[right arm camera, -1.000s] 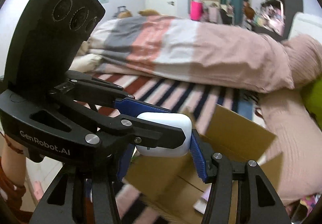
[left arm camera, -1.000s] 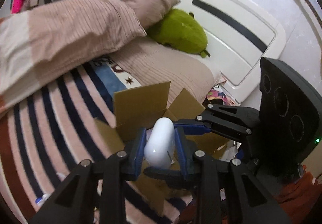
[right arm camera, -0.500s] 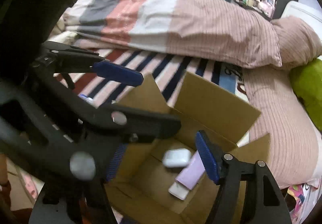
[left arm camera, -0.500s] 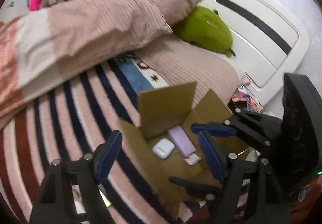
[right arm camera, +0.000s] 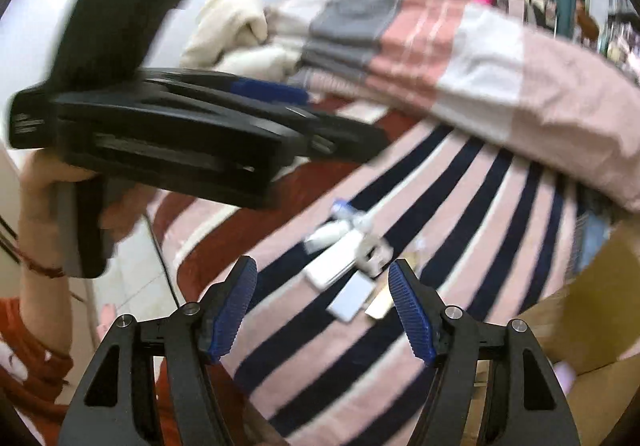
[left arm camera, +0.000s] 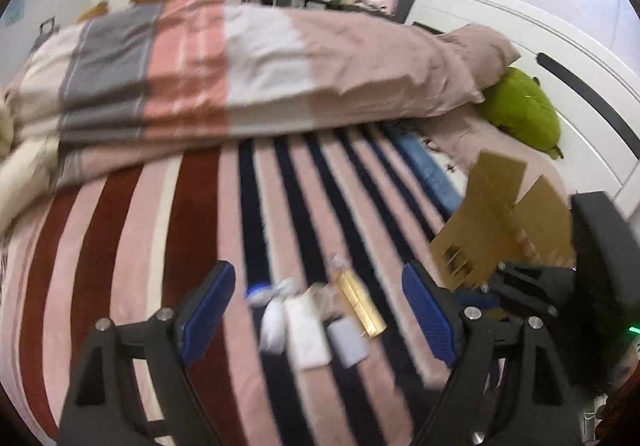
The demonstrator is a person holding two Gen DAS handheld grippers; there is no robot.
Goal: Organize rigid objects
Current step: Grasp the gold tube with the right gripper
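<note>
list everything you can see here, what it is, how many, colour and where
cardboard box: one, brown, flaps open, on the bed right of the items
gold rectangular bar: one, gold, in the cluster on the striped sheet
flat white slab: one, white, in the cluster, left of the gold bar
small pale grey card-like case: one, grey-lilac, near edge of the cluster
other small white pieces: count unclear, blurred, left side of the cluster
striped bedsheet: one, pink, navy and maroon
folded duvet: one, grey, pink and white bands, behind the sheet
green plush toy: one, by the white headboard
left gripper: open, blue pads, above the cluster
right gripper: open, blue pads, above the cluster
</note>
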